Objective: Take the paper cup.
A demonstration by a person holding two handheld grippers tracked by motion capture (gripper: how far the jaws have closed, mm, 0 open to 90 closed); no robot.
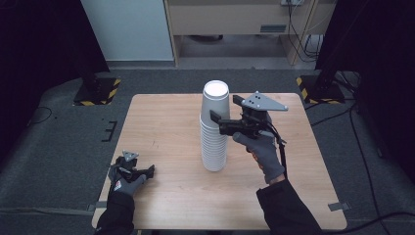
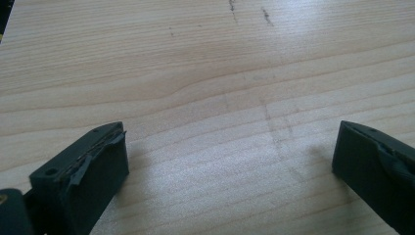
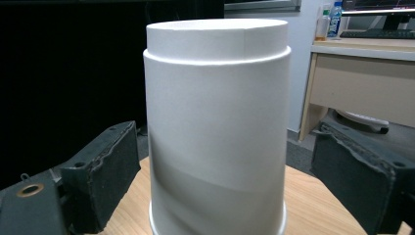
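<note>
Even overhead light; dark room edges; soft glare on the table [image 2: 274, 44]; close views slightly soft.

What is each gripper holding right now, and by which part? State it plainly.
Nothing is held. The right gripper is open, its jaws on either side of the top cup of the upside-down stack, with gaps showing. The left gripper is open over the bare table.

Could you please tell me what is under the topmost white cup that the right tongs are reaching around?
Under the top cup sits a stack of nested cups, upside down, showing as ringed rims, on the table. Their insides are hidden. The right tongs flank the top cup, open.
</note>
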